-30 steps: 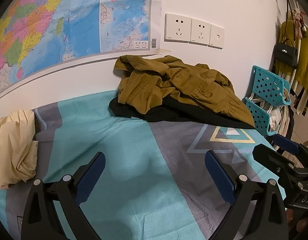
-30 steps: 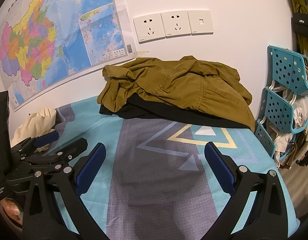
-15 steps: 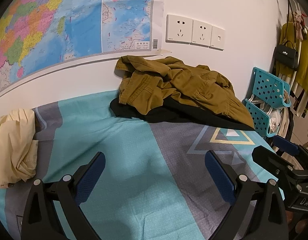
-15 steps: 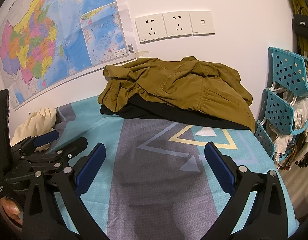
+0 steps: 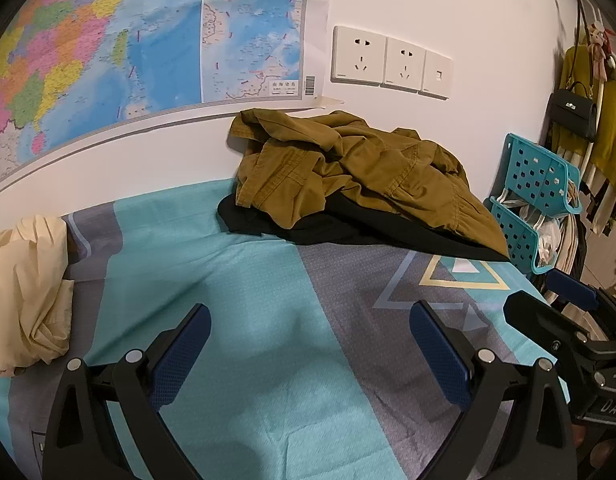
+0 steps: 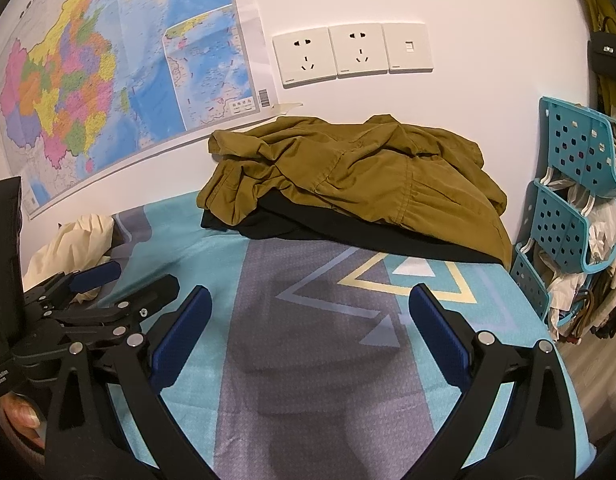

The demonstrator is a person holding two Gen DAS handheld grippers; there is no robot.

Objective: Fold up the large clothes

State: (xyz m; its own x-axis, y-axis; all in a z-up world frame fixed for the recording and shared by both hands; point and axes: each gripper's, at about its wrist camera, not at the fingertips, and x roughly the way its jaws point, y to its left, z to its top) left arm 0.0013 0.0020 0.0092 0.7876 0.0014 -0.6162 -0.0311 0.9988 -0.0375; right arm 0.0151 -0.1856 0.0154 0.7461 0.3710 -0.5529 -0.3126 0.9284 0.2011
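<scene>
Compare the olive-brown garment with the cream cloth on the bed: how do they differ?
The olive-brown garment is large, dark and sprawled over a black garment against the wall; the cream cloth is pale, looks smaller in the right wrist view, and is bunched alone at the bed's left edge. Both lie crumpled and unfolded, and neither is held by a gripper.

Left hand-held gripper (image 5: 308, 344) jaws spread wide, gripping nothing; right hand-held gripper (image 6: 308, 330) likewise; side by side, level.

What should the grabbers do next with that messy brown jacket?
Probably move both forward to the crumpled olive-brown cotton jacket. The left hand-held gripper and right hand-held gripper are open, empty and short of it.
</scene>
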